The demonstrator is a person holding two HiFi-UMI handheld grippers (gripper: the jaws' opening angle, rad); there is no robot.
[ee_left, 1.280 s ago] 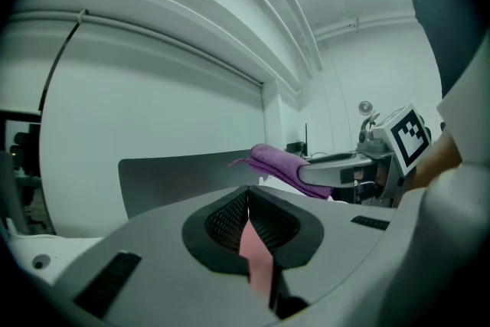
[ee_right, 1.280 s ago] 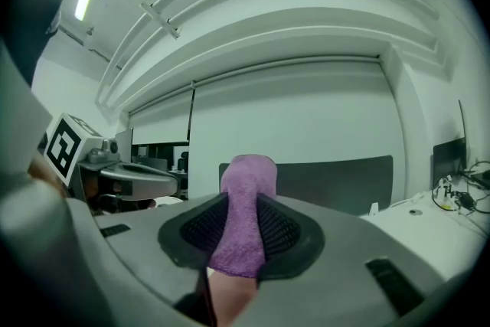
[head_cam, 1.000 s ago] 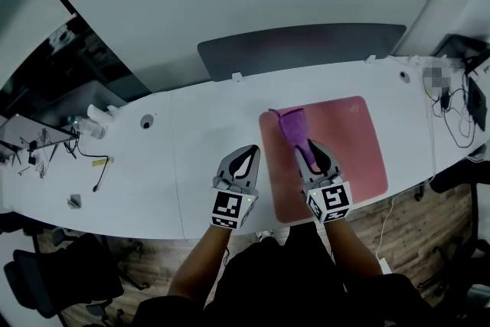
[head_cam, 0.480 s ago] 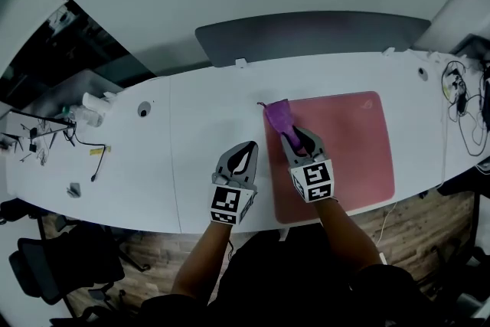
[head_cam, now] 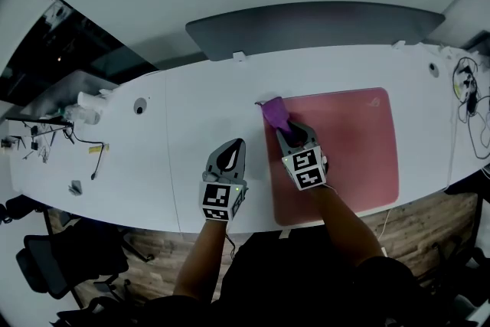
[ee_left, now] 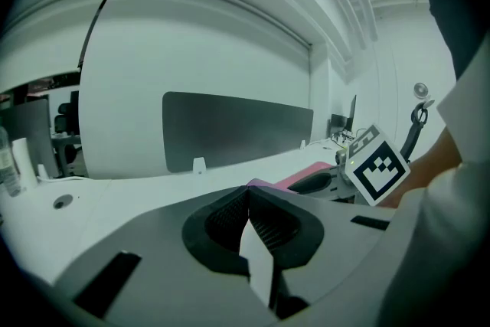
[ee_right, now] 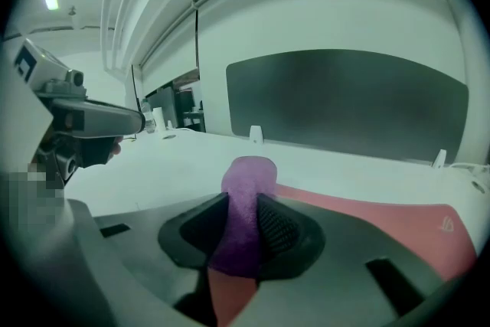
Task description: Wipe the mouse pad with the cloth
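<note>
A pink mouse pad (head_cam: 352, 149) lies on the white desk (head_cam: 191, 126), right of centre. My right gripper (head_cam: 289, 128) is shut on a purple cloth (head_cam: 276, 113) and holds it on the pad's far left corner. In the right gripper view the cloth (ee_right: 243, 218) fills the gap between the jaws, with the pad (ee_right: 383, 210) stretching away to the right. My left gripper (head_cam: 228, 157) hovers over bare desk just left of the pad, shut with nothing in it; its jaws (ee_left: 249, 220) meet tip to tip.
A dark grey divider panel (head_cam: 306, 23) runs along the desk's far edge. Bottles and cables (head_cam: 84, 115) sit at the far left, more cables (head_cam: 467, 88) at the far right. Two round grommet holes (head_cam: 138, 109) show in the desktop. A black chair (head_cam: 61, 264) stands below left.
My right gripper has carried the cloth leftwards and away from me, from the pad's left middle to its far left corner. The left gripper drifted slightly left.
</note>
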